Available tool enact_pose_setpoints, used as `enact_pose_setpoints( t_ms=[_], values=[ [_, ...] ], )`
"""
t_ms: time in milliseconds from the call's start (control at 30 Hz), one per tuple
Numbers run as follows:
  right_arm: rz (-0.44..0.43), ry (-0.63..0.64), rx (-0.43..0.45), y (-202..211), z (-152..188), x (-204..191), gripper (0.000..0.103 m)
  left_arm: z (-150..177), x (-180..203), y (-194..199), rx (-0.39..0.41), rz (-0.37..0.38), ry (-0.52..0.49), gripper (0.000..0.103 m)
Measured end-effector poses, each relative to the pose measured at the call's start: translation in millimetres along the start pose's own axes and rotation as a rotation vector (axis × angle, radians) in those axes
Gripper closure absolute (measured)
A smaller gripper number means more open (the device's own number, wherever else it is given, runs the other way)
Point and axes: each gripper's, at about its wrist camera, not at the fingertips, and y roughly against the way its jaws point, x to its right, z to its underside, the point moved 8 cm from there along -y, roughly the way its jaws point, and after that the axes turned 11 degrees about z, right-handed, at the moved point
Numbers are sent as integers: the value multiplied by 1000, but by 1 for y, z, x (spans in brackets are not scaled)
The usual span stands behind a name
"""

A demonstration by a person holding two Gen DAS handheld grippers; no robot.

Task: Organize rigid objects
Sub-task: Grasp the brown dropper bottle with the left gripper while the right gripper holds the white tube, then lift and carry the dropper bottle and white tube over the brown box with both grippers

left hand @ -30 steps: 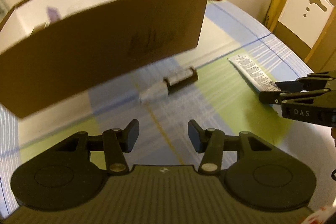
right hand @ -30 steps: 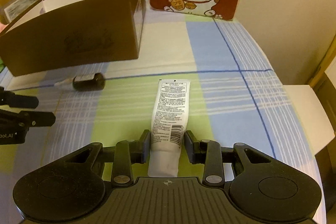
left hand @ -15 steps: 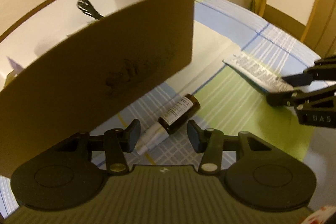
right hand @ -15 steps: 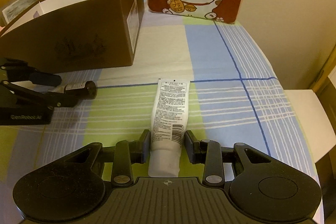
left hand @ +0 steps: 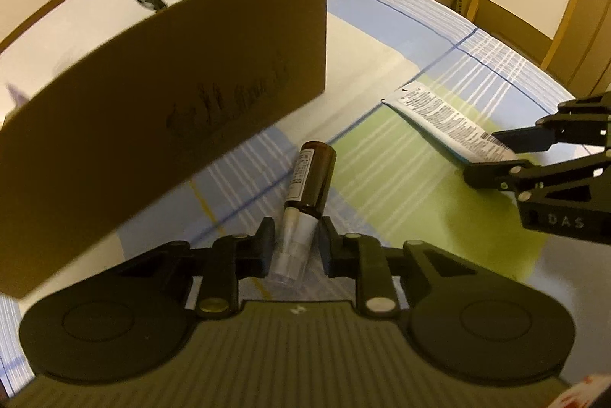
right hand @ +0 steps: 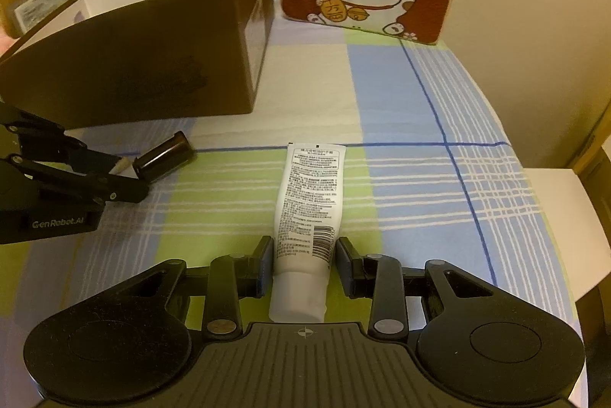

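The bottle's [left hand: 311, 180] clear cap is pinched by the left gripper [left hand: 294, 247]; the tube [right hand: 307, 205] is pinched between the right gripper's [right hand: 303, 264] fingers.

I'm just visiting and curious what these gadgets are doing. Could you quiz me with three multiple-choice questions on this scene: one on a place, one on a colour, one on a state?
1. Where does the brown box stand?
A. on the checked cloth
B. on the chair
C. on the floor

2. What colour is the bottle's body?
A. white
B. dark brown
C. green

3. What is the right gripper closed on?
A. the bottle
B. nothing
C. the white tube

Answers:
1 A: its base rests on the checked cloth.
2 B: only its cap end is clear, between the left gripper's pads.
3 C: both pads press the tube's sides.
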Motion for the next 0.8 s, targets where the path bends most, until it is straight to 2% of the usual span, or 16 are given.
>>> enact_pose_setpoints(
  t_ms=[300, 567, 700, 800],
  values=[
    [-114, 98, 3, 29, 30, -24, 71, 48, 8, 33, -23, -39, 156, 83],
    [-278, 251, 13, 59, 65, -57, 71, 97, 9, 69, -57, -75, 281, 83],
    [-269, 260, 21, 61, 71, -61, 71, 110, 14, 76, -63, -49, 355, 83],
    [-258, 245, 12, 61, 70, -64, 70, 108, 12, 76, -48, -59, 360, 82]
  ],
)
